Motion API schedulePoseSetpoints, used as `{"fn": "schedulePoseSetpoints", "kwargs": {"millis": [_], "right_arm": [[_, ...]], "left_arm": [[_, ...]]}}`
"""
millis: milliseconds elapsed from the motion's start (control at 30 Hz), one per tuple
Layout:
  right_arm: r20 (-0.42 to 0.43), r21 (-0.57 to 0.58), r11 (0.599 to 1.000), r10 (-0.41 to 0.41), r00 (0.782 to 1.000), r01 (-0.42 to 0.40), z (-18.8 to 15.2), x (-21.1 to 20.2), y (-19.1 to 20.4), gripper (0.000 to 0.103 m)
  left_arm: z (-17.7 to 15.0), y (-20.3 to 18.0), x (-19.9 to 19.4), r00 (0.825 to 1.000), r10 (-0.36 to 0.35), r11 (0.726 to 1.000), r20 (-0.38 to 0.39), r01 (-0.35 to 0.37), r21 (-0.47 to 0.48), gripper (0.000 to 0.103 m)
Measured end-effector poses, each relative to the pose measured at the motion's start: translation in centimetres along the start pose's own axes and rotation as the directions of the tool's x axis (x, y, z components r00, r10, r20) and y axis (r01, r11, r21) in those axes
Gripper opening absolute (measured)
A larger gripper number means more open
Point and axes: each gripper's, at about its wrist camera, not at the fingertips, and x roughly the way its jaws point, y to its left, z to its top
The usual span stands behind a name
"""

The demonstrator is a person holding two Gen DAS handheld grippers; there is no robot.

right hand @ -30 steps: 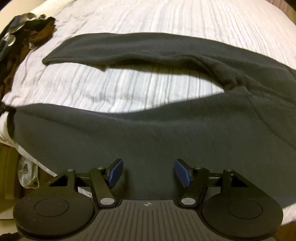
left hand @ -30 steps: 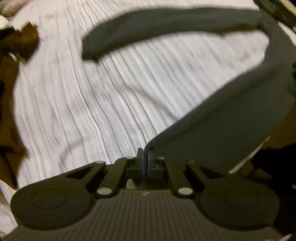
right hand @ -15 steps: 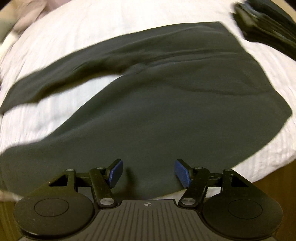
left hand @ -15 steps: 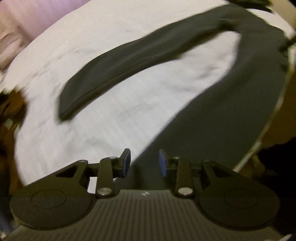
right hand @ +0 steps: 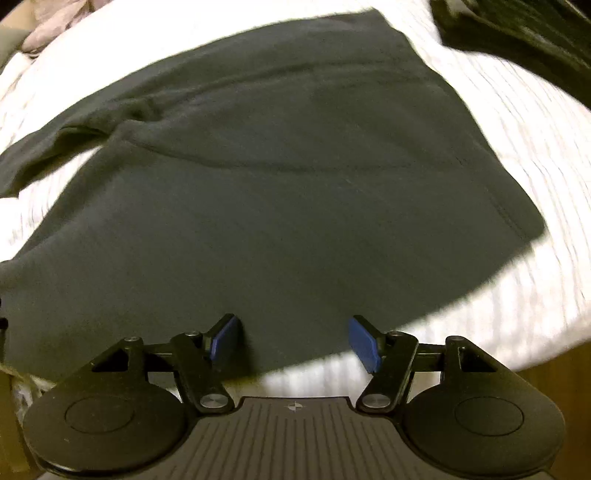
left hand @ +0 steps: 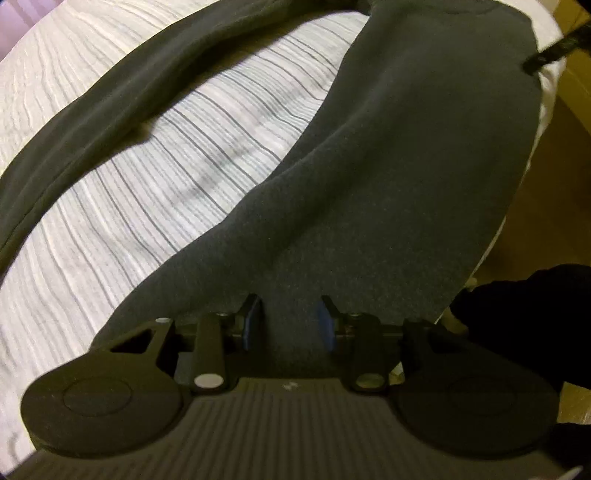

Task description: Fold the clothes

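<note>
A dark grey pair of trousers (left hand: 388,177) lies spread on a white striped bed sheet (left hand: 184,184). One leg (left hand: 110,96) curves off to the upper left; the other runs under my left gripper (left hand: 290,323). That gripper is open, its blue pads apart and hanging over the cloth without pressing it. In the right wrist view the wide part of the trousers (right hand: 277,192) fills the middle. My right gripper (right hand: 293,341) is open wide above the garment's near edge, with nothing gripped.
The bed's edge and a brown floor (left hand: 546,166) run down the right. A person's dark sleeve (left hand: 517,314) is at the right of the left gripper. Other dark clothes (right hand: 517,33) lie at the back right, and a pale cloth (right hand: 55,26) at the back left.
My left gripper was shut on the trouser cloth and has opened and let it go. Both grippers have swept sideways along the garment. The right gripper has stayed open.
</note>
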Motion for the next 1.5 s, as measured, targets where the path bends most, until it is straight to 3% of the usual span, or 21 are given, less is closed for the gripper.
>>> {"fn": "schedulePoseSetpoints", "kwargs": {"millis": [67, 200, 300, 433, 533, 633, 800, 867, 933, 1100, 1200, 1333, 1367, 1400, 1500], "right_arm": [[-0.008, 0.021, 1.0, -0.01, 1.0, 0.01, -0.3, -0.8, -0.8, 0.065], [0.065, -0.003, 0.999, 0.05, 0.997, -0.05, 0.2, -2.8, -0.4, 0.066], [0.08, -0.05, 0.994, 0.103, 0.991, -0.099, 1.0, -2.7, 0.9, 0.065], [0.07, -0.075, 0.988, 0.142, 0.987, -0.137, 1.9, -2.0, 1.7, 0.065], [0.03, -0.075, 0.988, 0.14, 0.99, -0.138, 1.6, -0.9, 1.8, 0.065], [-0.001, -0.078, 0.988, 0.133, 0.991, -0.133, 1.1, -0.5, 1.6, 0.065], [-0.011, -0.041, 0.993, 0.108, 0.994, -0.108, 0.9, -1.0, 1.4, 0.065], [-0.015, -0.04, 0.995, 0.09, 0.996, -0.09, 1.1, -1.0, 1.8, 0.065], [-0.018, -0.043, 0.997, 0.068, 0.998, -0.069, 1.2, -1.0, 2.4, 0.066], [0.037, -0.067, 0.995, 0.072, 0.997, -0.07, 1.4, -1.7, 5.9, 0.066], [0.025, -0.085, 0.991, 0.107, 0.994, -0.105, 1.0, -1.2, 9.0, 0.066], [-0.081, -0.094, 0.989, 0.109, 0.991, -0.117, 0.0, 0.9, 13.3, 0.068], [-0.092, -0.087, 0.99, 0.102, 0.99, -0.11, -0.3, 1.1, 13.8, 0.079], [-0.101, -0.079, 0.991, 0.102, 0.99, -0.111, -0.5, 1.0, 14.3, 0.082], [-0.12, -0.047, 0.995, 0.087, 0.989, -0.094, -1.3, 0.3, 15.2, 0.082]], "left_arm": [[0.9, -0.4, -1.2, 1.0, -0.001, 1.0, 0.031, 0.002, -0.018, 0.029], [3.9, -1.5, -2.5, 0.992, -0.04, 0.998, 0.121, 0.045, -0.036, 0.03], [6.3, -2.0, -1.1, 0.987, -0.079, 0.995, 0.137, 0.087, -0.049, 0.03], [7.3, -1.9, 0.1, 0.987, -0.127, 0.99, 0.101, 0.132, -0.043, 0.035], [5.7, -2.1, 1.5, 0.993, -0.118, 0.993, 0.0, 0.118, 0.002, 0.038], [3.4, -0.7, 1.2, 0.997, -0.076, 0.997, -0.013, 0.077, 0.014, 0.038], [-0.4, 5.2, -0.4, 0.997, 0.042, 0.994, -0.066, -0.048, -0.102, 0.037], [-2.1, 7.9, -0.8, 0.987, 0.114, 0.983, -0.109, -0.128, -0.134, 0.038], [-3.8, 10.1, -1.5, 0.983, 0.141, 0.967, -0.117, -0.162, -0.196, 0.038], [-7.2, 14.4, -3.5, 0.982, 0.163, 0.919, -0.091, -0.185, -0.348, 0.036], [-6.7, 13.0, -2.9, 0.993, 0.115, 0.933, -0.036, -0.12, -0.34, 0.039], [-7.9, 11.6, -0.4, 0.992, 0.084, 0.953, -0.098, -0.108, -0.282, 0.041], [-8.6, 11.6, -0.1, 0.99, 0.085, 0.957, -0.111, -0.112, -0.267, 0.041], [-9.6, 11.9, 0.0, 0.988, 0.093, 0.961, -0.12, -0.121, -0.25, 0.043], [-13.2, 13.9, -0.8, 0.98, 0.117, 0.949, -0.164, -0.159, -0.272, 0.043]]}}
